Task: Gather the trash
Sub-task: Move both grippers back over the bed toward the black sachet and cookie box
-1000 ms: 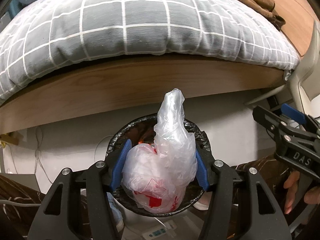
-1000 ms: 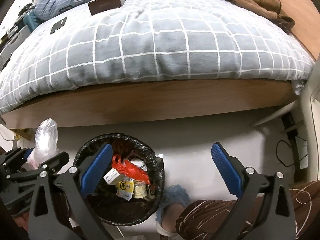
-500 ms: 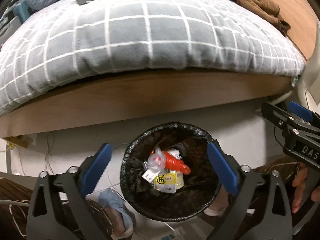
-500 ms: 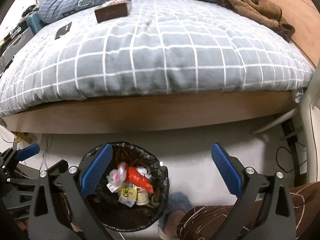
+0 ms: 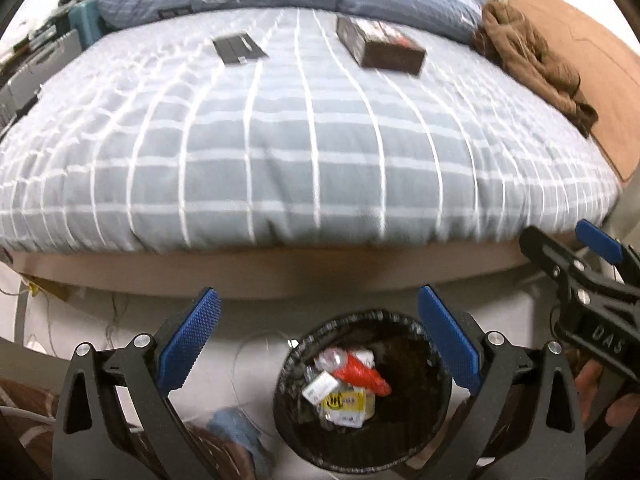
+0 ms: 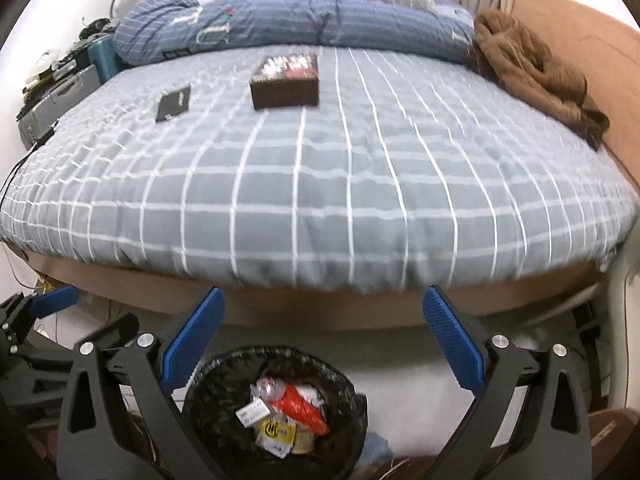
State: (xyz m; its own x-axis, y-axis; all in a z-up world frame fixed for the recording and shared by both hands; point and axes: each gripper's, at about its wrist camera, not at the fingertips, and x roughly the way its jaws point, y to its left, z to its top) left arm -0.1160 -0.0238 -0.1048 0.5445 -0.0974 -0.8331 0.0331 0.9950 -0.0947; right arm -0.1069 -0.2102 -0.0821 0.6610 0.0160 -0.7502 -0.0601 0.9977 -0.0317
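- left gripper (image 5: 318,326) jaws wide apart, nothing between
- right gripper (image 6: 322,328) jaws wide apart, empty
- trash (image 5: 344,384) lies in black-lined bin (image 5: 416,432) on the floor beside the bed (image 5: 280,160)
- dark box (image 6: 286,80) on the bed

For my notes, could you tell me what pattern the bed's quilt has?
The quilt is grey-blue with a white grid check, clearest in the right wrist view.
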